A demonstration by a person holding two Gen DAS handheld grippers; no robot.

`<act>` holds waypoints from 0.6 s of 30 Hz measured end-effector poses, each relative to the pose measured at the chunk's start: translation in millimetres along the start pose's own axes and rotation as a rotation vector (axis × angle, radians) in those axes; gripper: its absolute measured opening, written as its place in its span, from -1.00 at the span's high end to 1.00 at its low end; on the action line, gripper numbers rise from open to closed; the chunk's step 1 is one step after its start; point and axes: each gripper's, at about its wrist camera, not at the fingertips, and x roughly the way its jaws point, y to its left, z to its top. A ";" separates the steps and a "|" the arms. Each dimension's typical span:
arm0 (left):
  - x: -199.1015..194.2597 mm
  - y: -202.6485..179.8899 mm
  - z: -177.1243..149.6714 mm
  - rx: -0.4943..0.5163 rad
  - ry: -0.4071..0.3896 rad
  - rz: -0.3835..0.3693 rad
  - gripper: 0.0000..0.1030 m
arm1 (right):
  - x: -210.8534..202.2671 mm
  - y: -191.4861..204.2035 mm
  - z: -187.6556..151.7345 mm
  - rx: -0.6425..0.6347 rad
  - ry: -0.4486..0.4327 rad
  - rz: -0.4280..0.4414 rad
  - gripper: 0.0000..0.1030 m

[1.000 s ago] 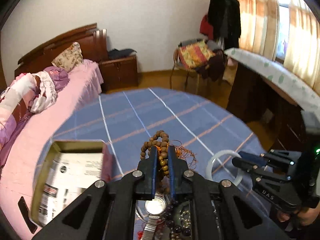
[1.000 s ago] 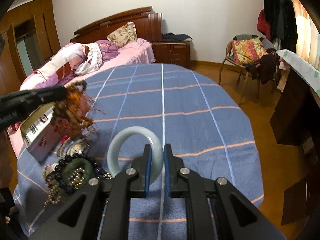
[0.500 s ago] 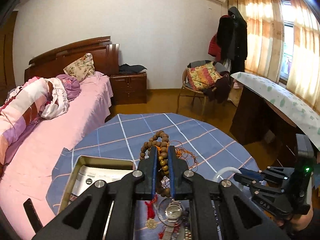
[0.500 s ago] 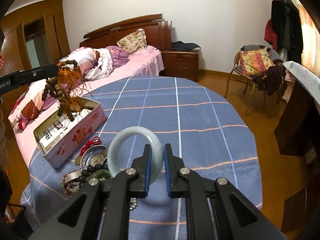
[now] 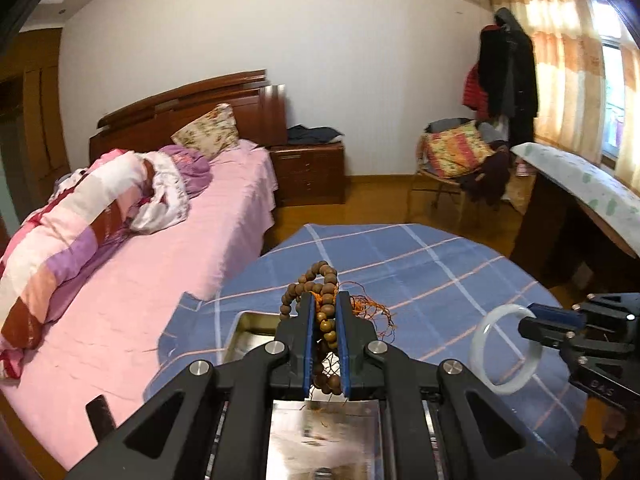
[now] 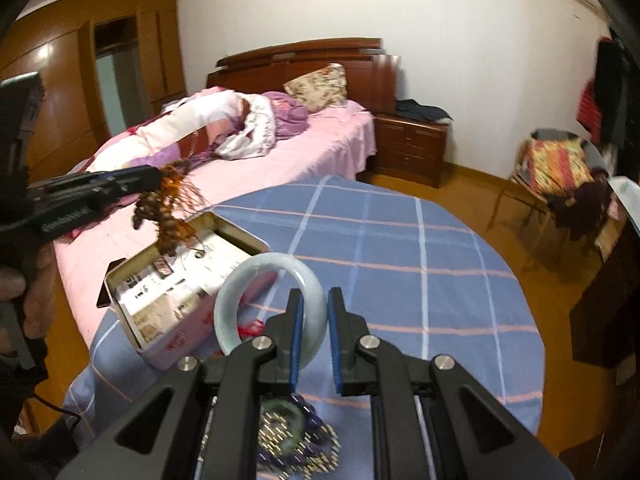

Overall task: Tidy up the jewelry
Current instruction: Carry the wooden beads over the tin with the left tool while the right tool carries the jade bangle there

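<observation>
Above the open rectangular metal tin at the near left of the blue checked tablecloth, the left gripper was clamped on a strand of brown wooden prayer beads with an orange tassel, which dangled over the tin's paper-lined interior. The right gripper pinched the rim of a pale green jade bangle, held upright in the air just right of the tin. A heap of dark beads and a green bracelet lay on the cloth near the camera, partly hidden by the gripper.

The step in hand looked like dropping the beads into the tin. Doing it well would mean lowering the left gripper until the hanging loop pooled on the tin floor before parting the jaws, so the tassel threads did not drape over the wall. The bangle should wait clear to the right, then go in flat and low; jade could chip if dropped.
</observation>
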 end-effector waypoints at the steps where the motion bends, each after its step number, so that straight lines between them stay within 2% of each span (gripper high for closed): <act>1: 3.9 5.7 -1.2 -0.006 0.006 0.008 0.82 | 3.8 4.4 2.9 -0.011 0.004 0.004 0.73; 11: 36.5 42.8 -12.9 -0.080 0.058 0.045 0.82 | 54.7 43.8 31.4 -0.099 0.060 0.037 0.73; 18: 56.2 52.9 -18.6 -0.104 0.091 0.070 0.82 | 90.7 59.7 41.5 -0.104 0.096 0.045 0.73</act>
